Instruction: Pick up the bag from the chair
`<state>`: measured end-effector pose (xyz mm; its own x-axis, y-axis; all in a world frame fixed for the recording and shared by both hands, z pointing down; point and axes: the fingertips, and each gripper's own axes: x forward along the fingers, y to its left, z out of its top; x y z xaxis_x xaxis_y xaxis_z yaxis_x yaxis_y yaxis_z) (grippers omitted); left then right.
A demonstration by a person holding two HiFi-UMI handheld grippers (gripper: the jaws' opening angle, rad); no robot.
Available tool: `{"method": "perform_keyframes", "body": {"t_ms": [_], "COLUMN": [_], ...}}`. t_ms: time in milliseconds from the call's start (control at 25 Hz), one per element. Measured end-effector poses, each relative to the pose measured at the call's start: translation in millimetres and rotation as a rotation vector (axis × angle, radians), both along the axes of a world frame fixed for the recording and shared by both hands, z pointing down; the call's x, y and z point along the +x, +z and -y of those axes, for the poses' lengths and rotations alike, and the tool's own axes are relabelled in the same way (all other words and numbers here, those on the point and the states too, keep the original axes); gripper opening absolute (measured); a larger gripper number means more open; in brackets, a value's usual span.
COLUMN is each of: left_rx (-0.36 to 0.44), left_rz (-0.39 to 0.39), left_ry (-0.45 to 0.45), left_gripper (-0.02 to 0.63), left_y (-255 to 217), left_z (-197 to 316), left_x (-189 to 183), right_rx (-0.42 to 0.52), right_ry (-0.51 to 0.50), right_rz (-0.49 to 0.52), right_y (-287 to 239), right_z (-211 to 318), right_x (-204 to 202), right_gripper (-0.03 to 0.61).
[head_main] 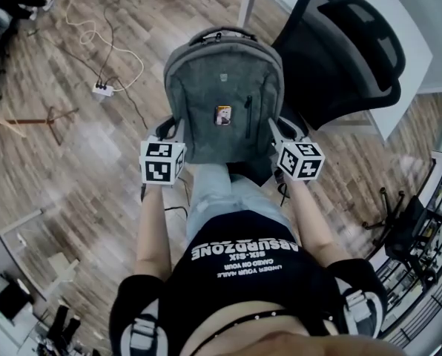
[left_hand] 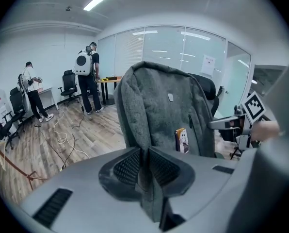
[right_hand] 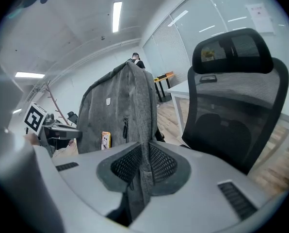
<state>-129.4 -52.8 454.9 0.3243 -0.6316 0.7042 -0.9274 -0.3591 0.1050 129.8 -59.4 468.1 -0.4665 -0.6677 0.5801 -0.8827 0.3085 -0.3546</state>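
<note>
Head view, bag: the grey bag (head_main: 222, 87) stands upright between the left gripper (head_main: 170, 130) and the right gripper (head_main: 280, 133), one at each lower side edge. The black chair (head_main: 347, 50) is beyond the right fingers.
Head view, seat: it is hidden behind the bag, so I cannot tell whether the base is clear of it.
Head view, risk: both holds sit low, so the tall body above the fingers could topple away from them.
Left gripper view, grip: the left pads (left_hand: 127, 166) are clenched on a thin fold of grey cloth, and the bag's body rises just beyond them.
Left gripper view, risk: little fabric is pinched, so it could slide out under load.
Right gripper view, grip: the right pads (right_hand: 161, 164) pinch the opposite edge, with the chair just to their right.
Right gripper view, risk: a swing that way may snag the bag on the backrest.
</note>
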Motion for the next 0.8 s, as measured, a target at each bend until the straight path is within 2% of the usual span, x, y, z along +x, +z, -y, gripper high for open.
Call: {"method": "perform_keyframes", "body": {"t_ms": [480,800], "left_rx": [0.088,0.115], "left_rz": [-0.021,-0.026], "left_ry": [-0.005,-0.028], "left_gripper": [0.06,0.06], "left_y": [-47.0,-67.7], "left_z": [-14.6,-27.5], "left_x": [5.9,9.7], "right_rx": [0.036,0.039], "right_ry": [0.021,0.008], "right_rz": [0.074,0.112], "right_y": [-46.9,-68.1], "right_z": [-12.2,-23.8], "right_x": [6.4,10.3], "right_gripper": [0.058,0.058]}}
